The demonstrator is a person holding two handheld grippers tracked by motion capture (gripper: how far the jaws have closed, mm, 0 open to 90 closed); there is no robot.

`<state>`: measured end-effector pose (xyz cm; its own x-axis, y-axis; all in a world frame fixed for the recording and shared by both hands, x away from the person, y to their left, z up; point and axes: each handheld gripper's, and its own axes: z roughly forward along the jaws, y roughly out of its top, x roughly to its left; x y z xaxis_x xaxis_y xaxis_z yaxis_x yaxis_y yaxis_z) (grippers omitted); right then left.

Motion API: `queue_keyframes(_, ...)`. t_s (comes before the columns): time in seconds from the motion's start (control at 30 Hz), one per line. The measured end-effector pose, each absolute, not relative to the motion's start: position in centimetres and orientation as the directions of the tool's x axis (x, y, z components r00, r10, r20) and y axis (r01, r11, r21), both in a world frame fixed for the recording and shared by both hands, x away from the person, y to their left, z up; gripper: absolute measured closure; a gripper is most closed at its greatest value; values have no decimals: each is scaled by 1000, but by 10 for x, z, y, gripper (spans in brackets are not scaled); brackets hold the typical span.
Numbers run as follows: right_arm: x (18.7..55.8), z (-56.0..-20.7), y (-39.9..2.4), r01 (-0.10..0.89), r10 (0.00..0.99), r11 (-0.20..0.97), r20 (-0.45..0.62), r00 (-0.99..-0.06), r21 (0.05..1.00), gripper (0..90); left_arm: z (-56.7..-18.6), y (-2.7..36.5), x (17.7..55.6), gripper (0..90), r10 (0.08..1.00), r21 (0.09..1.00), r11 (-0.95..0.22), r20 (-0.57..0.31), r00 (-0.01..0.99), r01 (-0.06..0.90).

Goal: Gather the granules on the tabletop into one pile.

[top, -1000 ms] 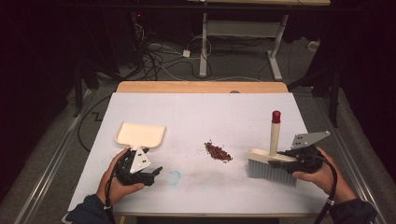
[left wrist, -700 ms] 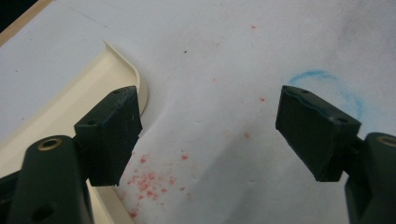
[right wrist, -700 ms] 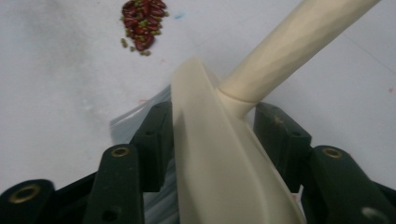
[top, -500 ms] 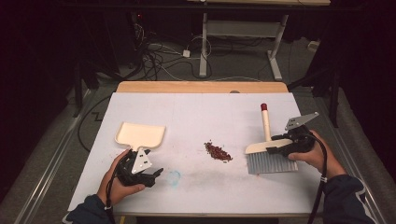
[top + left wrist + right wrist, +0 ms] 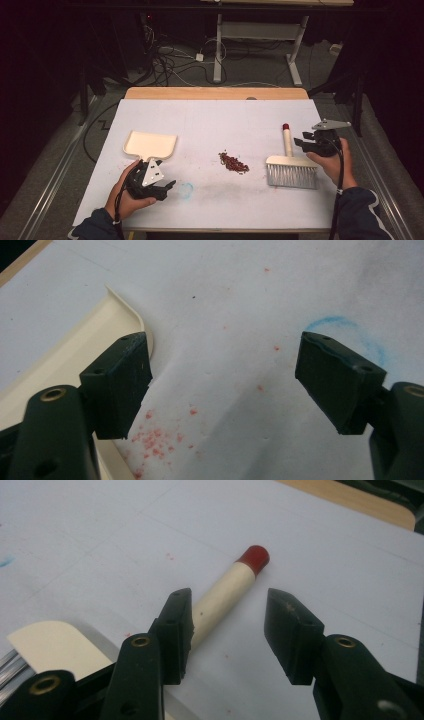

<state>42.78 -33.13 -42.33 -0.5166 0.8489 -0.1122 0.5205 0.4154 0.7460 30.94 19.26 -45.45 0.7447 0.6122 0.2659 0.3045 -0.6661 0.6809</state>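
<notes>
up close, red crumbs (image 5: 152,440) beside the dustpan (image 5: 75,355).

A white-covered tabletop (image 5: 215,125) carries a cream dustpan (image 5: 150,145) at near left, a small pile of red crumbs (image 5: 233,162) in the middle and a brush (image 5: 291,165) lying flat at right.

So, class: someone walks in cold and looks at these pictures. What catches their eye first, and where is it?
First, the small heap of red crumbs in the middle of the white table. To its right lies a brush with a red-tipped handle, the right claw open beside that handle. To the left lies a cream dustpan, the left claw open just below it.
</notes>
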Motion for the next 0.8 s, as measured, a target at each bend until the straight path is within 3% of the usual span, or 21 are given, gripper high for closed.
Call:
queue_keyframes(0.23, 442, -446, -328, 603, 878, 416, -127, -462, 681, 549, -454, 193, 309, 215, 609, 678, -670, 270, 745, 302)
queue_keyframes(0.37, 447, -456, -320, 580, 855, 479, -199, -479, 659, 561, -454, 193, 308, 215, 613, 683, -665, 269, 743, 303)
queue_keyframes(0.6, 451, -460, -315, 581, 849, 493, -213, -483, 648, 538, -454, 194, 307, 215, 612, 684, -665, 269, 743, 300)
queue_keyframes(0.8, 433, -433, -320, 500, 872, 424, -193, -449, 755, 455, -452, 197, 306, 214, 620, 689, -660, 276, 734, 299)
